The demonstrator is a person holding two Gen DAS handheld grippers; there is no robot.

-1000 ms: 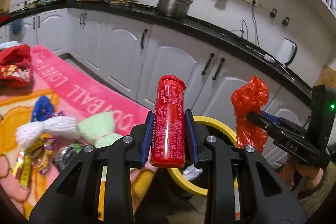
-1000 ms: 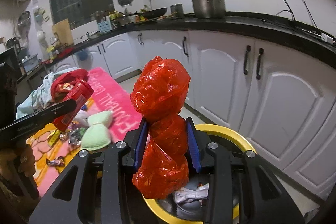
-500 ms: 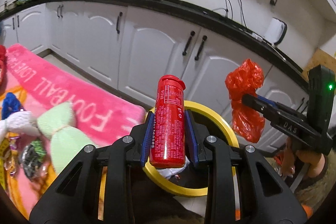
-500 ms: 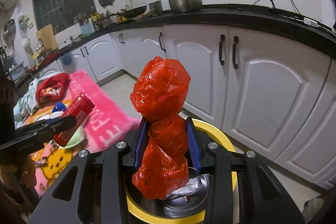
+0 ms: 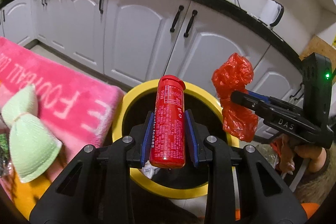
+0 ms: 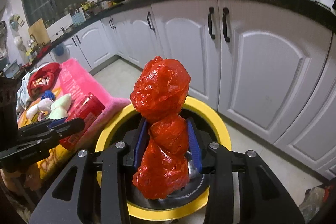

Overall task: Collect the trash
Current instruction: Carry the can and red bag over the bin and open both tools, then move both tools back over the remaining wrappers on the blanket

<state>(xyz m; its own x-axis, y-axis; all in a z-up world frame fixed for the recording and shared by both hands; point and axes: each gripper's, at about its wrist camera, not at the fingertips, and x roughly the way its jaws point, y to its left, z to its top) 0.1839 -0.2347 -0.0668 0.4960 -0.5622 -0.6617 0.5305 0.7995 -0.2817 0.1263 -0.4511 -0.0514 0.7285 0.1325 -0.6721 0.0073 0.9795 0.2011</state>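
Note:
My left gripper (image 5: 169,125) is shut on a red cylindrical bottle (image 5: 169,119) and holds it over the yellow-rimmed trash bin (image 5: 126,102). My right gripper (image 6: 167,140) is shut on a crumpled red plastic bag (image 6: 161,98), also above the bin (image 6: 218,119). The right gripper with the bag (image 5: 233,81) shows at the right of the left wrist view. The left gripper with the bottle (image 6: 88,106) shows at the left of the right wrist view. White trash lies inside the bin.
A pink blanket (image 5: 52,85) lies left of the bin with a light green bundle (image 5: 27,131) and other wrappers and cloths (image 6: 42,81) on it. White kitchen cabinets (image 5: 136,35) with a black counter stand close behind the bin.
Both grippers have moved toward the bin and now hold the bottle and the bag right over its opening. Both stay shut on their loads.

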